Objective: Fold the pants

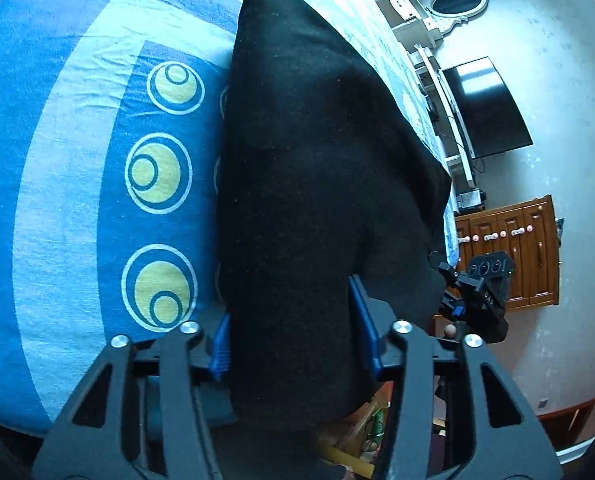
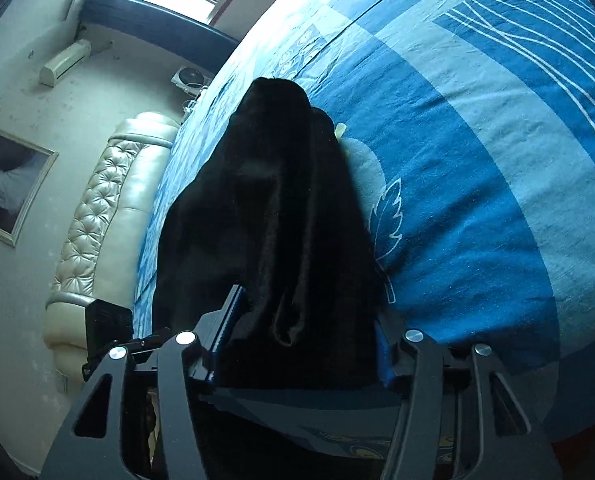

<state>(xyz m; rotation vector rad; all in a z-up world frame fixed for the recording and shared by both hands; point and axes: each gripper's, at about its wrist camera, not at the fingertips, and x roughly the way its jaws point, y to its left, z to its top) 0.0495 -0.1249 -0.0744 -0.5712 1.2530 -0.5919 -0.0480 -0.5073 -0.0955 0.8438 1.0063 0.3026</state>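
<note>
Black pants (image 1: 317,184) are lying lengthwise on the bed (image 1: 57,200), stretching away from both cameras over the blue patterned sheet. Their near end is hanging at the bed's near edge, and that is where both tongs are working.

Left tongs (image 1: 293,344): the blue pads are sitting on either side of a thick bunch of the pants' fabric and appear to be pressing it, so I am reading this as clamped on the pants. Right tongs (image 2: 301,344): the same picture, with bunched cloth filling the gap between the blue pads and apparently gripped.

Progress, as a judgement: the pants are looking narrow and layered, with a doubled edge showing in the right wrist view, so a lengthwise leg-on-leg fold seems done already. The crosswise fold, near end carried toward the far end, is looking like the step in hand; it is not yet made.

Room around the pants: on the side with the yellow circle motifs (image 1: 159,174) the sheet is lying open and bare. On the other side the pants are running close along the bed's edge, with a dark screen (image 1: 485,108) and a wooden cabinet (image 1: 509,252) beyond it. A padded headboard (image 2: 109,216) is standing off to the side, past the bed's edge, in the right wrist view. Beyond the pants' far end more bare sheet is showing.
</note>
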